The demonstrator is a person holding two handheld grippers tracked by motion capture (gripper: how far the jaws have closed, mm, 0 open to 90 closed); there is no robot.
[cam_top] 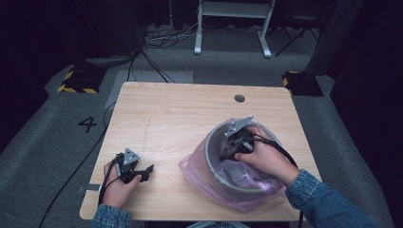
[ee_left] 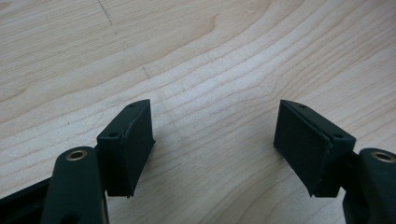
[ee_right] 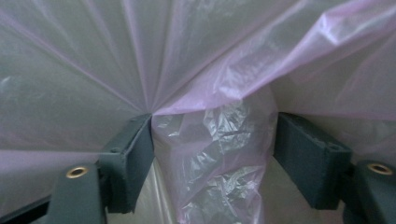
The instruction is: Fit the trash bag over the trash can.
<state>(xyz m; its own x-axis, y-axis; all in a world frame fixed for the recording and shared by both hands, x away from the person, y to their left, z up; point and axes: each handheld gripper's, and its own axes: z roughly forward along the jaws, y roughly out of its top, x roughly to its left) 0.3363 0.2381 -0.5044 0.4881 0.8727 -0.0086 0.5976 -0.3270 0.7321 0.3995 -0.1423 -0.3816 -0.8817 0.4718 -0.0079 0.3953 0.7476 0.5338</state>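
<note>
A grey bin (cam_top: 216, 142) lined with a pink plastic bag (cam_top: 204, 178) stands on the desk (cam_top: 180, 114). The right tongs (cam_top: 234, 151) reach inside it, jaws apart around a fold of bag. The left tongs (cam_top: 142, 172) rest apart on the desk, gripping nothing.

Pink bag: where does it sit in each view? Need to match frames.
High view: pink bag lines the grey bin at lower right of the table, spilling over the rim.
Left gripper view: not in it; bare table wood between open jaws.
Right gripper view: bag bunched between the right gripper jaws.
Shared landmark: right gripper reaching into the bin.
</note>
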